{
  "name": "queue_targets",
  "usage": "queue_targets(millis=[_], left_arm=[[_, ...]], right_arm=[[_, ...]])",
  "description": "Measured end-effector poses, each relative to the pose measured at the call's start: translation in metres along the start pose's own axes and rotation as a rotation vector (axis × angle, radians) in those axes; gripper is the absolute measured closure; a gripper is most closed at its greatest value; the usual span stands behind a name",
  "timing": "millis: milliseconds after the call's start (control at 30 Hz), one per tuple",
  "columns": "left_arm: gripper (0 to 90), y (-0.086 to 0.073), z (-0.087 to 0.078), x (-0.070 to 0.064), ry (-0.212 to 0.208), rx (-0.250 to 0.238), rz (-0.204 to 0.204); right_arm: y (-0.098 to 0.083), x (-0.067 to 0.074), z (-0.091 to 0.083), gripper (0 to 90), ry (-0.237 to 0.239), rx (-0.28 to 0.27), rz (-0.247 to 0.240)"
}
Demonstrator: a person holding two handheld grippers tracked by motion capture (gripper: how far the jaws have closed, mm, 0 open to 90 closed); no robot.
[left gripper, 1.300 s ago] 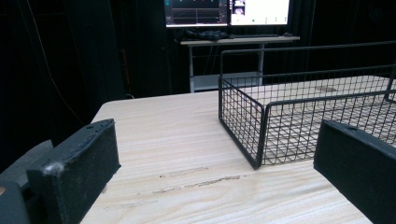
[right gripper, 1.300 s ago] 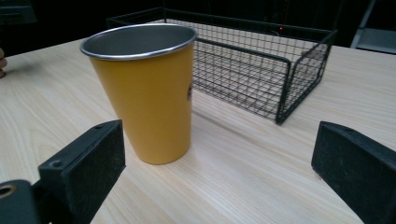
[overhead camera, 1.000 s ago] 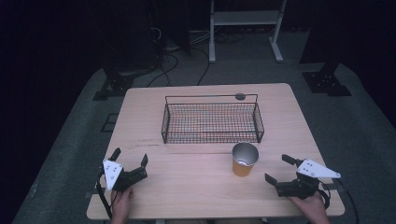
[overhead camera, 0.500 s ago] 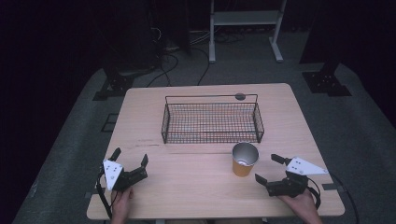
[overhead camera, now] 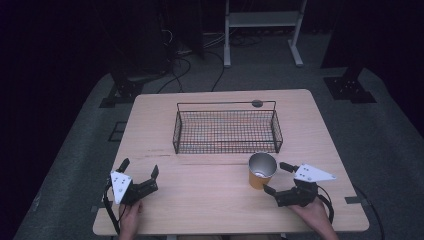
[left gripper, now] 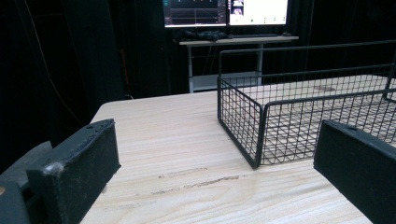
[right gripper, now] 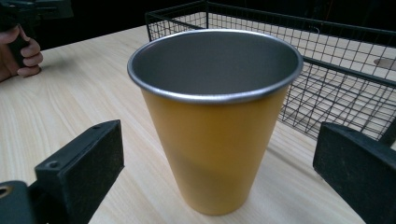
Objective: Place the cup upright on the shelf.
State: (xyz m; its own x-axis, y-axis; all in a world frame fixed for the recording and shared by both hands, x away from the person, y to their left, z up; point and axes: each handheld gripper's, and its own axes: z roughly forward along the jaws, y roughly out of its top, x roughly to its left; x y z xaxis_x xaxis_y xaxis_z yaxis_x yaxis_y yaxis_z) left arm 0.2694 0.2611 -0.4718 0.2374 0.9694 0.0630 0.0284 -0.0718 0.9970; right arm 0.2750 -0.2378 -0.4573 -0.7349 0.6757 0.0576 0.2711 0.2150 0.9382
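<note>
Cup (right gripper: 212, 121) upright near basket (overhead camera: 226, 131) — right tool (overhead camera: 278, 179) open, seemingly untouching

Your left gripper (overhead camera: 139, 172) sits low at the near left, jaws spread wide, pointing forward and a little right. Your left hand (overhead camera: 131, 216) grips it from behind. Your right gripper (overhead camera: 278, 177) is at the near right, angled left, jaws wide apart. Your right hand (overhead camera: 312, 214) holds it from below.
</note>
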Motion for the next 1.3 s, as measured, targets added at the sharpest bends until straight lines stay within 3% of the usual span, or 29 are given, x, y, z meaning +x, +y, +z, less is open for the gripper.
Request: queue_targets(millis=[433, 667, 1167, 1300], left_arm=[[0.0, 0.0, 0.0, 0.0, 0.0, 0.0, 0.0], [0.0, 0.0, 0.0, 0.0, -0.001, -0.001, 0.0], [0.0, 0.0, 0.0, 0.0, -0.001, 0.0, 0.0], [0.0, 0.0, 0.0, 0.0, -0.003, -0.001, -0.001]], right_arm=[[0.006, -0.001, 0.012, 1.4, 0.008, 0.012, -0.006], [0.015, 0.002, 0.022, 1.4, 0.017, 0.02, -0.036], [0.022, 0.002, 0.038, 1.4, 0.01, 0.009, -0.031], [0.024, 0.002, 0.044, 1.6, 0.012, 0.028, -0.036]])
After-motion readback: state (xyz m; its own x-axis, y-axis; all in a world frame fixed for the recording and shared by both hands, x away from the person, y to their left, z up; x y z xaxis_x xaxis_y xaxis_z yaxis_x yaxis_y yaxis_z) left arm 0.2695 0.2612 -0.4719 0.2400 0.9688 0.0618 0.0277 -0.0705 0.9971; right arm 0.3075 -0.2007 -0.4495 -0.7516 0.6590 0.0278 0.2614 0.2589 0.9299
